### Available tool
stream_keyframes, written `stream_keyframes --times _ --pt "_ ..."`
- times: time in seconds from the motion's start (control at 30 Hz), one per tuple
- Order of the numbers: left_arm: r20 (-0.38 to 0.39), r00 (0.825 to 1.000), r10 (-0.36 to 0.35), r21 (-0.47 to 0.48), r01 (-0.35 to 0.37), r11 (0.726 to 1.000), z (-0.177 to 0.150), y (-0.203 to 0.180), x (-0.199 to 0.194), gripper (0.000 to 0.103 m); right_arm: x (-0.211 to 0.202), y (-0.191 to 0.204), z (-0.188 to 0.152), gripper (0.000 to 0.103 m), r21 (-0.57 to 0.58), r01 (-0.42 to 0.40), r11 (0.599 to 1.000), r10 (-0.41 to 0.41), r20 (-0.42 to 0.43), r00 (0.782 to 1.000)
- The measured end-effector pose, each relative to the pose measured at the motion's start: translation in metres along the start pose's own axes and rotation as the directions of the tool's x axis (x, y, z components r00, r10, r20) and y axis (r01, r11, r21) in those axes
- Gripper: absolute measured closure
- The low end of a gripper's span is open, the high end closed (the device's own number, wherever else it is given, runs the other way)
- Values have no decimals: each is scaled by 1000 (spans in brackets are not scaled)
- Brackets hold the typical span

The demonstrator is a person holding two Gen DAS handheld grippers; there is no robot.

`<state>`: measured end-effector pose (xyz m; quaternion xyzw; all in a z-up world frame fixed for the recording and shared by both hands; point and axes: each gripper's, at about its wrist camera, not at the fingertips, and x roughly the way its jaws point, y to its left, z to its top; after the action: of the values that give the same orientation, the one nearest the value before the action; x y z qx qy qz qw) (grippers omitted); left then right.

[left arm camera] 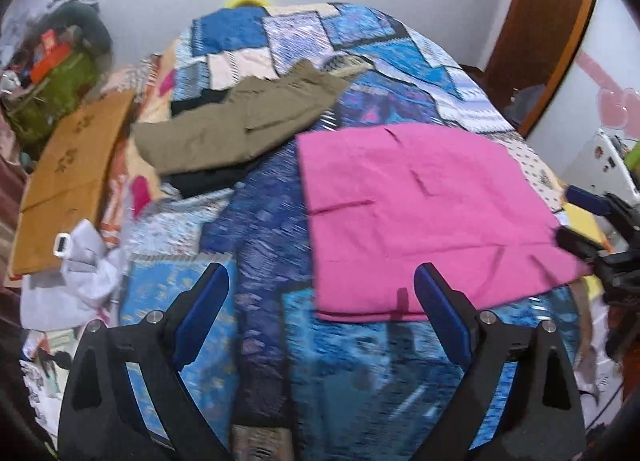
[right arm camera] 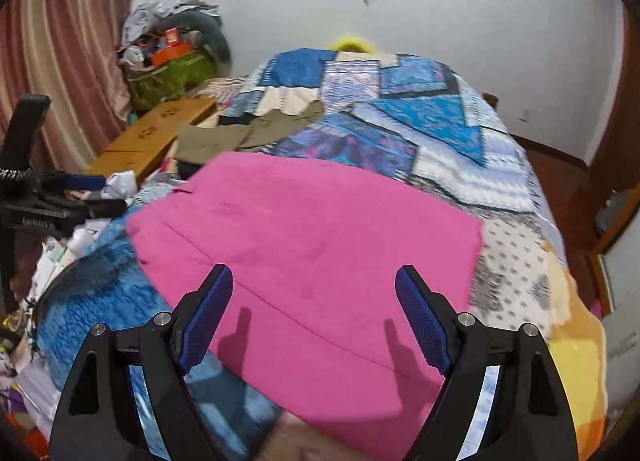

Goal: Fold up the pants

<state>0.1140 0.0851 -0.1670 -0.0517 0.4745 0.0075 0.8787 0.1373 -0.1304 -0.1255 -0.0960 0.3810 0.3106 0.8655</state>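
On the patchwork bedspread (right arm camera: 460,165) lie pink pants (right arm camera: 312,245).

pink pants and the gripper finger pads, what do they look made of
Pink pants: looks like a matte woven cloth, maybe cotton; soft creases, no sheen. Left gripper and right gripper pads: blue, textured, probably rubber or foam; dotted grip surface on black, plastic-looking fingers.

**A lived-in bedroom at home**

Ahead of both tongs we see a bed (right arm camera: 500,189) under a blue patchwork quilt (right arm camera: 400,109), with clothes lying on it. Far left of the right tongs hangs a pink curtain (right arm camera: 60,61), beside a green bag (right arm camera: 172,77) heaped with clutter. A wooden door (left arm camera: 548,21) stands far right of the left tongs, against plain white walls (right arm camera: 480,1).
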Motion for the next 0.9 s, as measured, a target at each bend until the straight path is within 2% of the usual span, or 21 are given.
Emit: stream_keyframes --times 0.2,0.27,0.37,0.43,0.73,0.83,0.87,0.9 --pt "-73 993 -97 -6 97 995 -15 -19 6 8 31 19 -13 22 -52 -21 998 16 -100 995" --pt "-100 987 -128 -22 127 992 -20 -19 10 8 32 18 -19 22 -42 -33 999 29 -95 995" --pt "-146 969 -201 -93 189 978 -24 -14 19 8 32 9 -20 22 14 -67 998 68 -110 992" --pt "-172 950 -261 -154 236 959 -25 -9 27 8 31 7 -21 22 23 -74 997 76 -103 992" --pt "-190 916 -355 -255 303 918 -6 -10 51 3 32 8 -24 20 37 -93 995 96 -86 992" --pt "-181 898 -402 -312 335 889 5 -2 57 3 32 8 -24 20 42 -100 994 103 -81 991" --pt "-169 892 -419 -333 349 876 9 1 58 7 32 8 -24 20 44 -101 994 104 -80 991" --pt "-154 890 -428 -354 355 865 12 5 59 16 32 8 -24 20 44 -103 994 106 -79 991"
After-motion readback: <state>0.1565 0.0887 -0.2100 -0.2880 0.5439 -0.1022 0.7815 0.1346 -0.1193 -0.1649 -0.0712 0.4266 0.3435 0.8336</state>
